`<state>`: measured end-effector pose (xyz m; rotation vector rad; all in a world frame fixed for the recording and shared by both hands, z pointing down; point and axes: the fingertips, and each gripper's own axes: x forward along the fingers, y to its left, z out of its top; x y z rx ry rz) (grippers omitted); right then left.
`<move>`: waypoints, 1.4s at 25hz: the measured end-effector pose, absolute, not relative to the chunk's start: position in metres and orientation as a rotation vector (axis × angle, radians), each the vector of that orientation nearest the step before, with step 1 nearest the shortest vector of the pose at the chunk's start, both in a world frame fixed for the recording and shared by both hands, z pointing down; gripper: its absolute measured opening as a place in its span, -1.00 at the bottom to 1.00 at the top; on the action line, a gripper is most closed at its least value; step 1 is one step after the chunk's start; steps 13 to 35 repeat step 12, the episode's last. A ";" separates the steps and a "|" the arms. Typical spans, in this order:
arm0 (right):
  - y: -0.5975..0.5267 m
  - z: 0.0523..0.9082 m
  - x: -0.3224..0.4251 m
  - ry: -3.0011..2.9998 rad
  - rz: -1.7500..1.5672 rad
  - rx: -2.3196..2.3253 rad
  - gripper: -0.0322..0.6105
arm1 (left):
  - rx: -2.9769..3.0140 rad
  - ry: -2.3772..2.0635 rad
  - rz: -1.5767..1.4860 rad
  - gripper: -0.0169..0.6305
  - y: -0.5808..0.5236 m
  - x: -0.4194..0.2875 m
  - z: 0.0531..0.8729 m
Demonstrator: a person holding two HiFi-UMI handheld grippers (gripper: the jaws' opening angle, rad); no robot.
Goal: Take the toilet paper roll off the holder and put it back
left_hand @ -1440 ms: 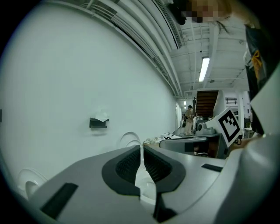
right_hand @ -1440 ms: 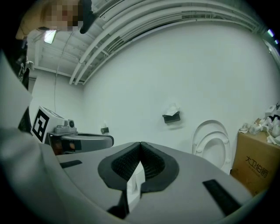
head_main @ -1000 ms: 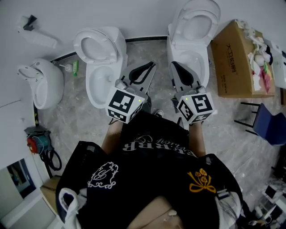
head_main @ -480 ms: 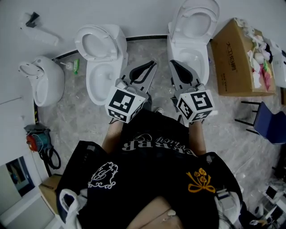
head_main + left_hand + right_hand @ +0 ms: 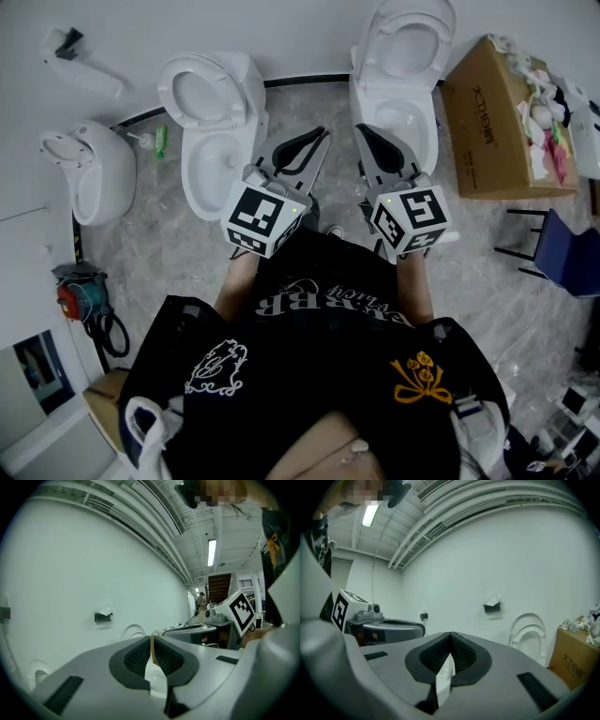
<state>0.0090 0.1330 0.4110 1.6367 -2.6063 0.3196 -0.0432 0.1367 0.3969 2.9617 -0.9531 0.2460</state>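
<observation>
Two grippers, left gripper and right gripper, point to 12 o'clock between open toilets, jaws pressed together on nothing. Left gripper view: toilet paper roll sits on its wall holder at 10 o'clock, well apart. Right gripper view: cardboard box at 4 o'clock. Closed jaws would likely knock the roll, not grasp it, and toilet rims crowd the approach.

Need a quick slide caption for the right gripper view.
Right gripper, jaws shut and empty, faces the white wall where the paper holder hangs, near a toilet.

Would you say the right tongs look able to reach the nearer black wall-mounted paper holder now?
Probably not yet: the shut right tongs are far short of the nearer black wall-mounted paper holder, though the way looks clear.
</observation>
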 end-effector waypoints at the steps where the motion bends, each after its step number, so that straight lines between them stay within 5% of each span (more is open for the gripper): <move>1: 0.134 0.411 0.009 -2.606 0.321 1.637 -0.86 | 2.963 -0.954 0.247 -0.83 0.138 -0.043 0.397; 35: 0.142 0.411 0.008 -2.608 0.317 1.624 -0.86 | 2.965 -0.962 0.244 -0.83 0.148 -0.043 0.395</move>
